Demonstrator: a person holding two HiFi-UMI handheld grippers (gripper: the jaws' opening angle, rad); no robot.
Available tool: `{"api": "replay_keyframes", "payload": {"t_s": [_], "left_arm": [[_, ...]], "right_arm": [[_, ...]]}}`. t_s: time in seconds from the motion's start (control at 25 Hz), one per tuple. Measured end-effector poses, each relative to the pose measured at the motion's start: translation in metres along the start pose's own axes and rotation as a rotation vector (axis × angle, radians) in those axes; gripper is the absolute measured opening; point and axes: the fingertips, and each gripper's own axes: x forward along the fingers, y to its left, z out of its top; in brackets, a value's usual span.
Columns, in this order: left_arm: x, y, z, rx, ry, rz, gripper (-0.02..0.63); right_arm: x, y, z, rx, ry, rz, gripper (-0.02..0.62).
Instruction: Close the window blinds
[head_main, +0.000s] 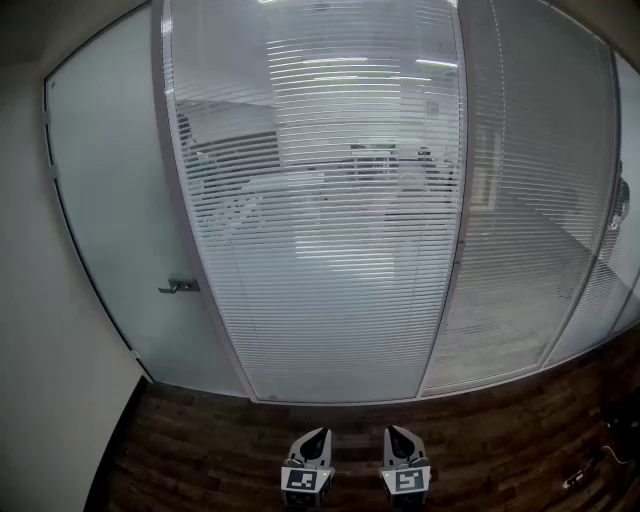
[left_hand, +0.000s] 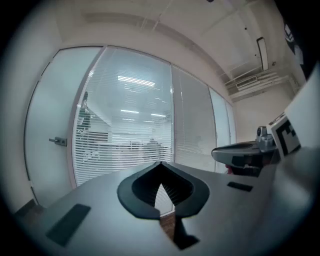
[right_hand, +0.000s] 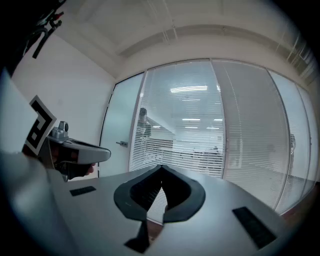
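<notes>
The task had not visibly begun. The blinds of the middle pane (head_main: 320, 200) hung full length in the glass wall at the far edge of the wooden floor (head_main: 200, 450). Their slats were tilted open, so the lit office behind, with its ceiling lamps and desks, showed plainly through the gaps. The blinds in the pane to the right (head_main: 525, 190) looked much more shut, giving only a pale, even grey. Left of the middle pane stood a frosted glass door (head_main: 110, 190) with its handle (head_main: 180, 286).

The left gripper (head_main: 321, 432) and the right gripper (head_main: 392, 431) were held side by side, low over the near edge of the floor and well apart from the glass. Both pointed at the middle pane. In each gripper's own view the dark jaws were clenched tip to tip, with nothing between them but the window beyond. Neither touched a slat, a cord or a frame.

By my judgement, everything was left to do: step up to the wall, find whatever turns the slats, and work it until the middle pane went as blank as its neighbour. I could not make out a wand, cord or knob with any certainty, so which gripper would suit it remained open.
</notes>
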Motion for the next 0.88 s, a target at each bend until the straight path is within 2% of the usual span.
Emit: {"api": "replay_keyframes", "payload": {"t_s": [0.16, 0.36, 0.64, 0.88], "left_arm": [[-0.007, 0.004, 0.0, 0.007, 0.01, 0.003, -0.005], [-0.006, 0.007, 0.005, -0.023, -0.003, 0.014, -0.005], [-0.006, 0.006, 0.009, -0.03, 0.0, 0.02, -0.005], [-0.007, 0.008, 0.012, -0.026, -0.007, 0.034, -0.005]], "right_arm": [[-0.006, -0.001, -0.001, 0.011, 0.001, -0.01, 0.002], [-0.012, -0.007, -0.003, 0.003, 0.002, -0.035, 0.002], [-0.016, -0.009, -0.001, 0.012, -0.017, -0.031, 0.002], [-0.017, -0.015, 0.004, 0.017, 0.001, -0.077, 0.002]]}}
